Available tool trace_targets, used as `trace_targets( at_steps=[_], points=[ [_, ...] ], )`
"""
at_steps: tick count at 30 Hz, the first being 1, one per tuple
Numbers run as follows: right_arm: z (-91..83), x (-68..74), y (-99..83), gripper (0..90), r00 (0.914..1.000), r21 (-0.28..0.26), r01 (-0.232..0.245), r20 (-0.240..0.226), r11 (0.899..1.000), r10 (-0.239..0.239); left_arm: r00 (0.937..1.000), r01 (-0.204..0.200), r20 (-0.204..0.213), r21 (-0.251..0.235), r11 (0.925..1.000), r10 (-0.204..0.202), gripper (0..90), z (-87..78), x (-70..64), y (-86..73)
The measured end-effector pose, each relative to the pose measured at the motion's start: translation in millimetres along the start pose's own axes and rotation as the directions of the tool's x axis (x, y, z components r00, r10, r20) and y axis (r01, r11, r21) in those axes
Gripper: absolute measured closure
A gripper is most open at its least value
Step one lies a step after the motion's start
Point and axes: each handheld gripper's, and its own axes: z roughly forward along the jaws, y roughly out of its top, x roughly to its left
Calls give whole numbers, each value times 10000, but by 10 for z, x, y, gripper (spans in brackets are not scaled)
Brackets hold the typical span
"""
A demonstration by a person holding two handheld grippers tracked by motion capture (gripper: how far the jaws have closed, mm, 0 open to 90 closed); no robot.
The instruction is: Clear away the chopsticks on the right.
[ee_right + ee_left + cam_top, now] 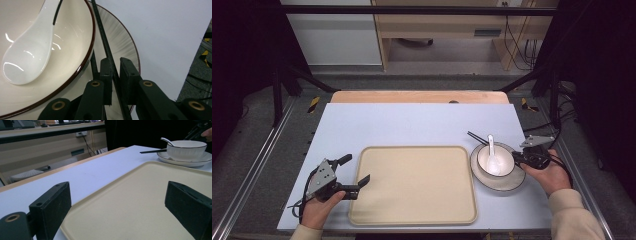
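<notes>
- Nearest the person, the left hand holds the left gripper at the tray's left edge, jaws wide apart with nothing between them.
- In the left gripper view that gripper has one jaw over the blue-grey table and the other over the tray, so the rim passes between them; I cannot tell whether either jaw touches it.
- The beige tray lies flat on the table, bare, near the front edge and a little left of centre.
- Just beside the tray's right edge sits a plate with a dark rim, and a white bowl stands on it.
- A white spoon rests inside the bowl, scoop down, handle leaning over the far rim.
- The right hand holds the right gripper at the plate's right side.
- In the right gripper view the right gripper has its jaws nearly together, clamped on a black chopstick that runs over the plate just outside the bowl.
- A second dark stick lies close by against the bowl's rim; the spoon gleams within.
- From above, the chopstick tips poke out past the plate's far left side, over the table.
- Beyond the table edge stand a floor and pale wooden furniture.
</notes>
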Motion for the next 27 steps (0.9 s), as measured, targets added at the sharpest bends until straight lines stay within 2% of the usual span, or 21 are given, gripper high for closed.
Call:
trace_targets(
  at_steps=[3, 9, 14, 20, 22, 23, 24, 25, 26, 27],
  points=[
    [-4, 5, 3, 854, 9999, -5, -65, -107, 10000, 65, 10000, 0, 1, -1, 10000, 0, 64, -1, 1, 0],
    [-9, 11, -5, 858, 9998, -42, -128, -137, 9999, 127, 10000, -14, -18, 9, 10000, 14, 64, -2, 0, 1],
    [-37, 0, -16, 859, 9991, -185, -428, -67, 9989, 427, 10000, -23, -25, 0, 10000, 23, 64, -6, 2, 2],
    [-213, 4, 25, 859, 9954, -634, -804, 467, 9947, 834, 9999, -21, -129, -30, 10000, 21, 64, -16, 11, 6],
    [-358, 46, 78, 860, 9918, -1018, -879, 837, 9909, 965, 9998, -5, -181, -13, 10000, 4, 64, -20, 18, 6],
    [-466, 95, 123, 859, 9899, -1270, -720, 1123, 9893, 865, 9998, -23, -205, -14, 10000, 23, 64, -21, 23, 5],
    [-650, 239, 215, 859, 9872, -1757, -649, 1321, 9823, 889, 9998, 9, -214, -44, 10000, -10, 64, -19, 25, 2],
    [-716, 307, 252, 859, 9865, -1895, -594, 1392, 9801, 867, 9997, 20, -237, -16, 10000, -20, 64, -23, 30, 2],
    [-716, 307, 252, 859, 9865, -1895, -594, 1392, 9801, 867, 9997, 20, -237, -16, 10000, -20, 64, -23, 30, 2],
    [-878, 544, 369, 859, 9880, -2160, -268, 1430, 9760, 588, 9997, 12, -259, -19, 10000, -13, 64, -25, 33, 2]
  ],
)
